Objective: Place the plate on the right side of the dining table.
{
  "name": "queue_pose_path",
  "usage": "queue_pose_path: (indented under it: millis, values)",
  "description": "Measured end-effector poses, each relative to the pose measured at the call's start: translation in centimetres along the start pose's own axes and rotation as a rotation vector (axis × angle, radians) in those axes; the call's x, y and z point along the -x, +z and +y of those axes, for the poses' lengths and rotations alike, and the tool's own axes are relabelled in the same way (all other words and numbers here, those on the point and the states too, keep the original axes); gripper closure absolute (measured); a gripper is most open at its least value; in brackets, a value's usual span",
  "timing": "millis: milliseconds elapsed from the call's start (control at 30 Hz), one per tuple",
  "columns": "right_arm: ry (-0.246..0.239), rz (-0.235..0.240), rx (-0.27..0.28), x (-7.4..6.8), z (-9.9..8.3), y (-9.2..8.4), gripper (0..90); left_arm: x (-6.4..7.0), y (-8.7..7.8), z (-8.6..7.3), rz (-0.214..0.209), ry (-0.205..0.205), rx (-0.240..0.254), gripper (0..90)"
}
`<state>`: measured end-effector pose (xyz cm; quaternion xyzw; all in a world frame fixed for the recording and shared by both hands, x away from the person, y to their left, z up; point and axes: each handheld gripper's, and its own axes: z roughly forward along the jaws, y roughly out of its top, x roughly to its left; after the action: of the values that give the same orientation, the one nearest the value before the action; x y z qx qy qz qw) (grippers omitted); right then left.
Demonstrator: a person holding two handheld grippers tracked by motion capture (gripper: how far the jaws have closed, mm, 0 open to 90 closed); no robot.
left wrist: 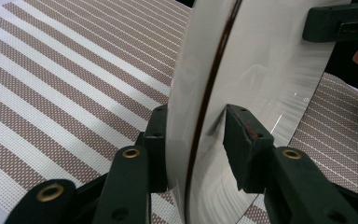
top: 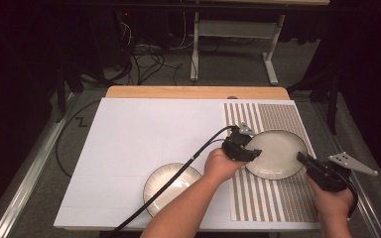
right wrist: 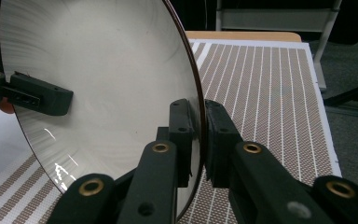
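Glazed and round, a pale ribbed plate (top: pixel 171 186) sat nearest us on the white sheet (top: pixel 129 148) covering the counter (top: pixel 193 92). Beyond it, our left hand-held gripper (left wrist: pixel 193 135) straddled the dark-edged rim of the second plate (top: pixel 278 151): one pad touched the underside, the other stood off the smooth face, so it was loosened. Our right hand-held gripper (right wrist: pixel 199 135) was clenched on the opposite rim. That plate lay over the woven striped mat (top: pixel 278 198), whose far edge met bare wood.
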<state>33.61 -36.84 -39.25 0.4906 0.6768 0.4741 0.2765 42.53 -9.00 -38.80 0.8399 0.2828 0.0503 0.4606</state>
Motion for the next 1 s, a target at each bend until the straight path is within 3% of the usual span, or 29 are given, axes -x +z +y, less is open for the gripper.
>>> queue_pose_path:
  millis: [300,500,567,800,1000]
  values:
    - [0.003,0.002,0.0,0.2,0.0,0.2,85.9,0.1,0.4,0.0,0.026,-0.007,-0.001,61.0]
    - [0.015,0.031,0.008,0.2,0.0,0.1,87.7,0.0,0.6,-0.1,0.064,-0.012,-0.017,51.3]
    - [0.01,0.034,0.011,0.2,0.0,0.1,88.0,-0.4,0.5,0.0,0.051,-0.037,-0.021,47.6]
    - [0.011,0.018,0.005,0.2,0.1,0.3,87.6,-0.5,-1.4,0.4,0.075,-0.017,0.022,38.4]
    - [0.016,0.006,0.001,0.1,0.1,0.4,87.5,-0.6,-4.1,-0.8,0.117,-0.005,0.067,32.1]
